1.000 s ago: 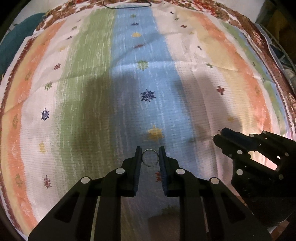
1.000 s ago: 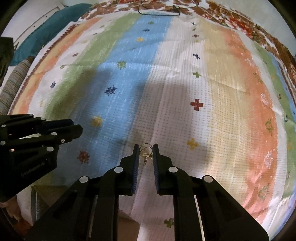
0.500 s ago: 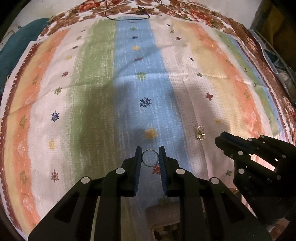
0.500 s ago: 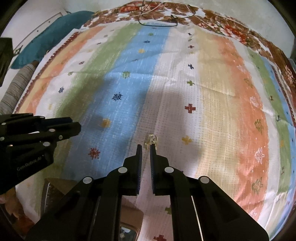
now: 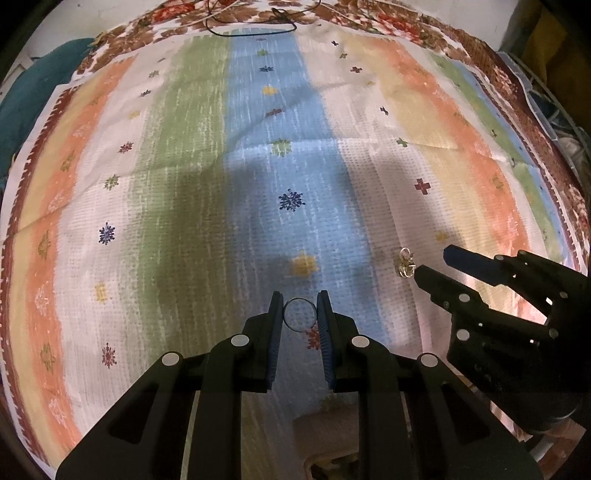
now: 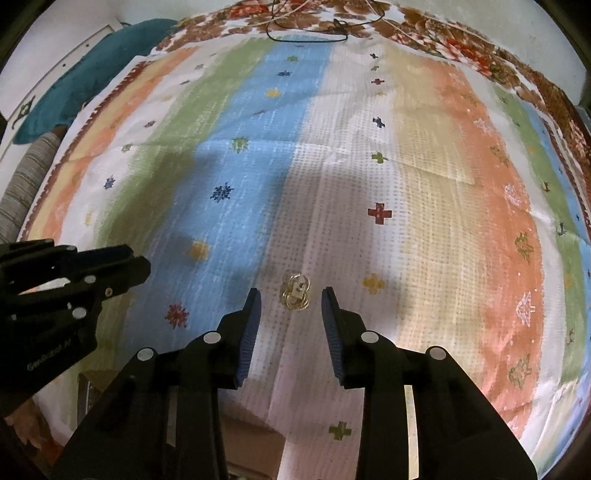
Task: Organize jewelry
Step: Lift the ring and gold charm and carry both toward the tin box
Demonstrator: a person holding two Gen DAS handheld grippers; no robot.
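My left gripper (image 5: 300,308) is shut on a thin silver ring (image 5: 300,319), held upright between its fingertips above the blue stripe of the striped cloth (image 5: 184,166). My right gripper (image 6: 291,297) is open, its jaws wide apart on either side of a small pile of gold earrings (image 6: 295,293) that lies on the white stripe. The earrings also show in the left wrist view (image 5: 405,263), just left of the right gripper (image 5: 436,266). The left gripper shows at the left edge of the right wrist view (image 6: 125,262).
A thin black cord (image 6: 310,35) lies at the cloth's far edge. A teal cushion (image 6: 85,85) sits far left. A wooden box (image 5: 328,439) lies below the grippers at the near edge. Clutter stands at the right (image 5: 565,122).
My right gripper let go of the gold earrings, which now lie on the cloth, and its jaws opened wide. My left gripper kept the silver ring.
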